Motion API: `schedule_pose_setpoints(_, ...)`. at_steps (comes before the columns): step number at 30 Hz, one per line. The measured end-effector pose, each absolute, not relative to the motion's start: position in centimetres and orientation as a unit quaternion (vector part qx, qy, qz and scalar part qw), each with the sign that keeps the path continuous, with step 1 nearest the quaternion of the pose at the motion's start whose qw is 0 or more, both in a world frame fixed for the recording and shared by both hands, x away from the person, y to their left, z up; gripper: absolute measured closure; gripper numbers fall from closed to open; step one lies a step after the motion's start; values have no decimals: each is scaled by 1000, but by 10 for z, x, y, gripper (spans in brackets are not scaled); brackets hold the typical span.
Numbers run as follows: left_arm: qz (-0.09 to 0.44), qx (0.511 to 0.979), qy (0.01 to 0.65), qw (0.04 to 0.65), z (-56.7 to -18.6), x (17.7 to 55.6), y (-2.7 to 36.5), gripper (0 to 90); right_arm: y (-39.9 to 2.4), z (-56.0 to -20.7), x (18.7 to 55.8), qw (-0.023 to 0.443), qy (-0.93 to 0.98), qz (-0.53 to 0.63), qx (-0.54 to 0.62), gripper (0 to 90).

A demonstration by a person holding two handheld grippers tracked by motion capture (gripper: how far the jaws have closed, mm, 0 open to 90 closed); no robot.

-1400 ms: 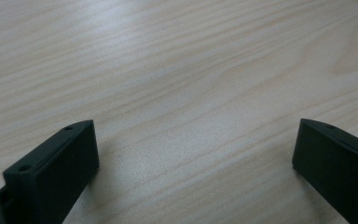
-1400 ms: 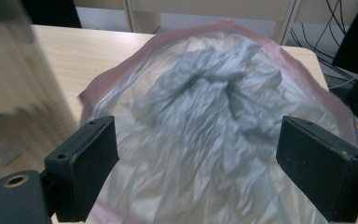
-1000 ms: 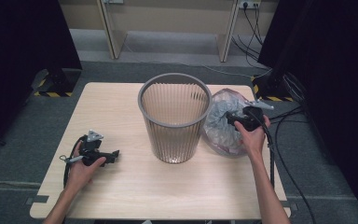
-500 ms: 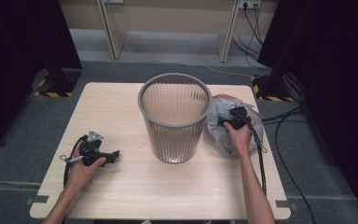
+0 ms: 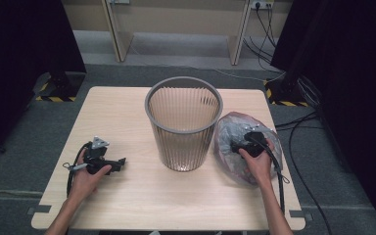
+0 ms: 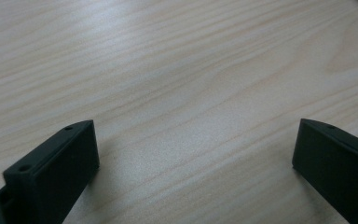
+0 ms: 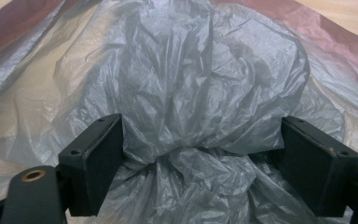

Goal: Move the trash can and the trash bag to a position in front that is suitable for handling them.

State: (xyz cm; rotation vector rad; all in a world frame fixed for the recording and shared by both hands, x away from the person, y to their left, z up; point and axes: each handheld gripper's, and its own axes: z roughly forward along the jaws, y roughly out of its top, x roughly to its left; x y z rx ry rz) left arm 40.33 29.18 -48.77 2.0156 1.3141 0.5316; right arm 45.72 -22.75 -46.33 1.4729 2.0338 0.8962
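A crumpled grey translucent plastic bag [image 5: 232,128] lies on the table to the right of a grey ribbed wastebasket [image 5: 183,122]. My right gripper [image 5: 238,146] is pushed down into the bag. In the right gripper view its jaws [image 7: 200,149] stand wide apart with a bunched fold of the bag [image 7: 191,70] bulging between them and brushing both pads. They have just been closing a little. My left gripper [image 5: 121,162] rests on the table at the left, held by a hand. Its jaws [image 6: 196,154] are open over bare wood.
The wooden table [image 5: 127,107] has bare room in front of and left of the basket. A black cable [image 5: 279,181] trails from the right gripper over the table's front right. Dark curtains and floor cables surround the table.
My right gripper has moved left and down from the bag's top right into the bag beside the basket. The left gripper has stayed still.
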Motion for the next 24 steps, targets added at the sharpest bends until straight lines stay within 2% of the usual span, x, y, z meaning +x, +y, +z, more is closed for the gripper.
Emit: schedule_pose_setpoints(24,202,776,496,333,-488,405,290,0,-226,-470,396,248,750,339,511,183)
